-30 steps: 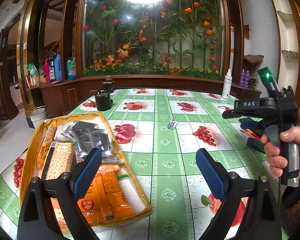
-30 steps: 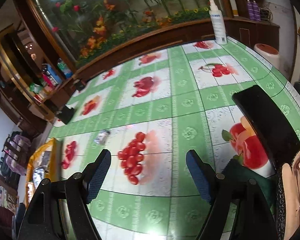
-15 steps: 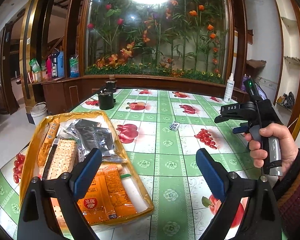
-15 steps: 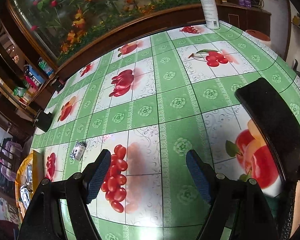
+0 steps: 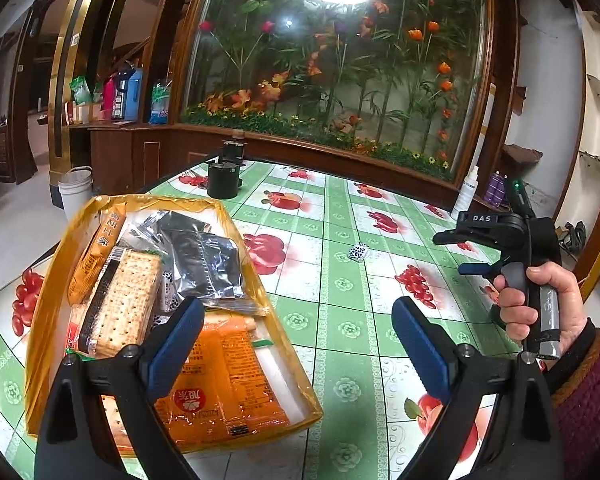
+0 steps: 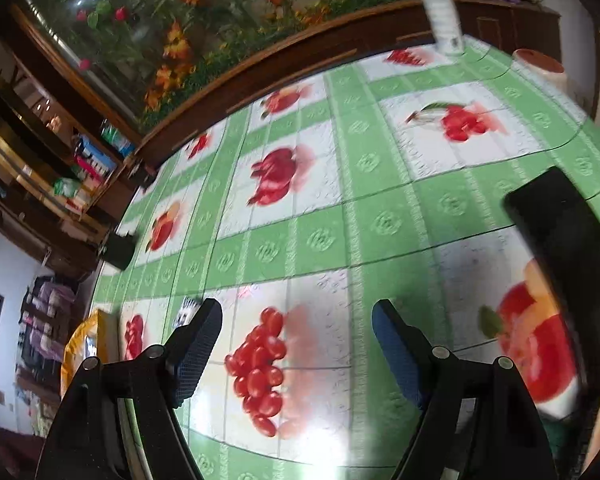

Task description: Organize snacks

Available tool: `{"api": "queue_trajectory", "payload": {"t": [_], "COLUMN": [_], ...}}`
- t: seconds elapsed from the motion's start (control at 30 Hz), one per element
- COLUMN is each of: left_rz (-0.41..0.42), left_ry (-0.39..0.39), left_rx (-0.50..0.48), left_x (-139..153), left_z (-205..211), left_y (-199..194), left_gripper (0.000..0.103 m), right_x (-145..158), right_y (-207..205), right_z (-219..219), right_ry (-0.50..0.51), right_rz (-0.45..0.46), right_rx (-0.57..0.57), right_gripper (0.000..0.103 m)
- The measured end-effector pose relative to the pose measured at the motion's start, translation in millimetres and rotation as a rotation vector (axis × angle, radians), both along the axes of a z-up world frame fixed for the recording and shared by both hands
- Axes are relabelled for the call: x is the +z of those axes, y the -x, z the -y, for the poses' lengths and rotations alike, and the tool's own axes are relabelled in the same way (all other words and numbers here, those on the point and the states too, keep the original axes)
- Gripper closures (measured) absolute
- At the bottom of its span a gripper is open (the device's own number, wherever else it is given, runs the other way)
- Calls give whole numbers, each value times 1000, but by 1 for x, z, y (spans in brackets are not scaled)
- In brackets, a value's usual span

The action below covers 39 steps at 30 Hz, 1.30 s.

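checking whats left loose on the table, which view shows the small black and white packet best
The left wrist view. The small black-and-white packet lies in full sight on the tablecloth, apart from the yellow tray. In the right wrist view the packet is blurred and partly hidden behind a finger of the right gripper.

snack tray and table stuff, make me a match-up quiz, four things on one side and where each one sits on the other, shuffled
Things:
1. cracker pack
2. orange sachets
3. small patterned packet
4. white spray bottle

Places:
A. alone on the tablecloth, outside the tray
B. standing at the table's far right edge
C. in the yellow tray, near end
D. in the yellow tray, left side, beside the silver foil packs

Pairs: 1-D, 2-C, 3-A, 4-B
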<state>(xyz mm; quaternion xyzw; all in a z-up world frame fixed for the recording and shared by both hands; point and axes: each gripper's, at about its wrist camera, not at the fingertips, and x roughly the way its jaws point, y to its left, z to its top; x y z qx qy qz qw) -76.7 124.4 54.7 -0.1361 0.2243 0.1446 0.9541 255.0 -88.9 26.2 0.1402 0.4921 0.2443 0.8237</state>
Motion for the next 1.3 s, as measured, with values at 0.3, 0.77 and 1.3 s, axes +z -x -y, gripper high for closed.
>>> {"api": "queue_trajectory", "payload": {"t": [0.3, 0.77, 1.3], "left_rz": [6, 20, -56], "left_ry": [-25, -4, -78], "left_rx": [-1, 139, 249], "left_x": [2, 3, 26], "left_z": [5, -13, -33], "left_y": [0, 12, 72], "left_gripper": [8, 8, 0], "right_x": [-2, -3, 12], "right_y": [18, 120, 237], "right_z": [-35, -58, -106], "right_ry": [-11, 201, 190], "right_rz": [-1, 155, 401], "right_rx": [96, 235, 424], "right_gripper": [22, 22, 14]}}
